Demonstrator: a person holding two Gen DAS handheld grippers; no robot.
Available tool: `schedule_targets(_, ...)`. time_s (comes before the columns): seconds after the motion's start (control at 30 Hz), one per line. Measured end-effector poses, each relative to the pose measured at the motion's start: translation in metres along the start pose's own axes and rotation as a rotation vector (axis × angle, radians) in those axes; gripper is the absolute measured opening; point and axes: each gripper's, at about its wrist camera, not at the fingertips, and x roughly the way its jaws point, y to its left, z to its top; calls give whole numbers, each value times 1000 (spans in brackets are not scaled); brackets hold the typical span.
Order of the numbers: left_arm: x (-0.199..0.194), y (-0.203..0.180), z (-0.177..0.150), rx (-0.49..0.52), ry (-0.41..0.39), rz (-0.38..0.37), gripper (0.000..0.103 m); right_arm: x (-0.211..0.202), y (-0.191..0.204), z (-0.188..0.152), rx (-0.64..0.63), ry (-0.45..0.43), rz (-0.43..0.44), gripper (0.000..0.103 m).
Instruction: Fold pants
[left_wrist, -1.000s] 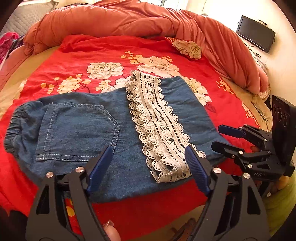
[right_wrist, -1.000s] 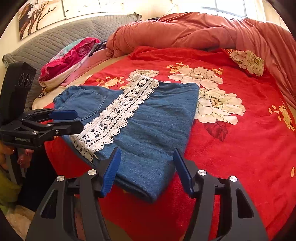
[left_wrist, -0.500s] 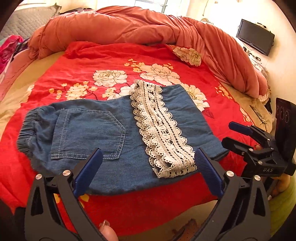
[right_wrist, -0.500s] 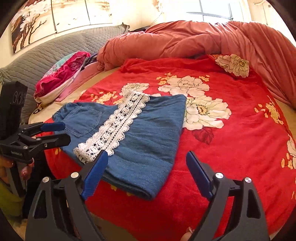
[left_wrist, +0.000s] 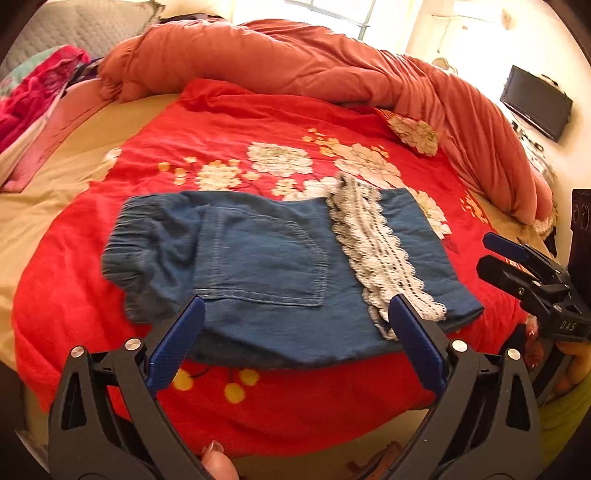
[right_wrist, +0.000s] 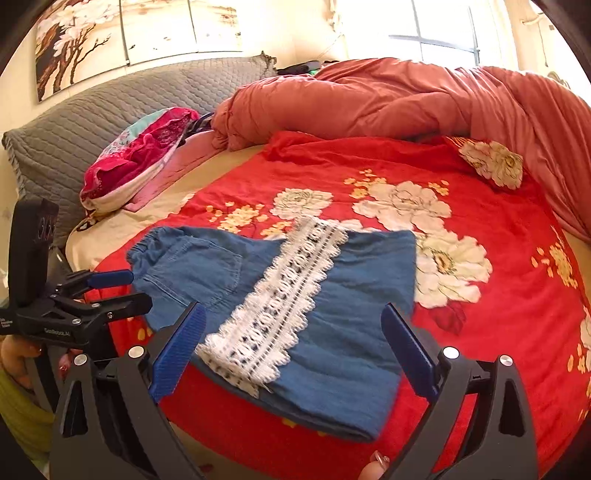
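- the pants (left_wrist: 266, 266) lie folded into a compact blue denim bundle on the red flowered blanket (left_wrist: 258, 122), near the bed's front edge.
- the elastic waistband sits at the bundle's left end in the left wrist view, with a back pocket (left_wrist: 262, 258) facing up beside it.
- a white lace strip (left_wrist: 373, 247) runs across the denim from its far edge to its near edge, to the right of the pocket.
- the left gripper (left_wrist: 295, 321) hangs over the near edge of the pants; its fingers stand wide apart, nothing pressed between the blue pads, and the jaws have just been opening.
- the right gripper (right_wrist: 291, 332) hangs over the bundle's near right part, its fingers also spread wide and gripping nothing; its jaws have just been opening too.
- each gripper shows at the side of the other's view, off the edge of the blanket.
- a rumpled orange duvet (right_wrist: 406, 99) is heaped along the far side of the bed.
- a grey quilted headboard (right_wrist: 110, 114) stands at the left, with a pink bundle of cloth (right_wrist: 140, 155) in front of it.
- a fingertip shows at the bottom edge of each view.
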Motion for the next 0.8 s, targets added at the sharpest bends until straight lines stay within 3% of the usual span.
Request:
schedule_targets(0.43,-10,70,-11,-156,-11,38,93,52,56,43,-85,38,72,97)
schedule_targets(0.8,-4,101,-16,-278,-7,-17,93,109,97,72,-162,155,201,97)
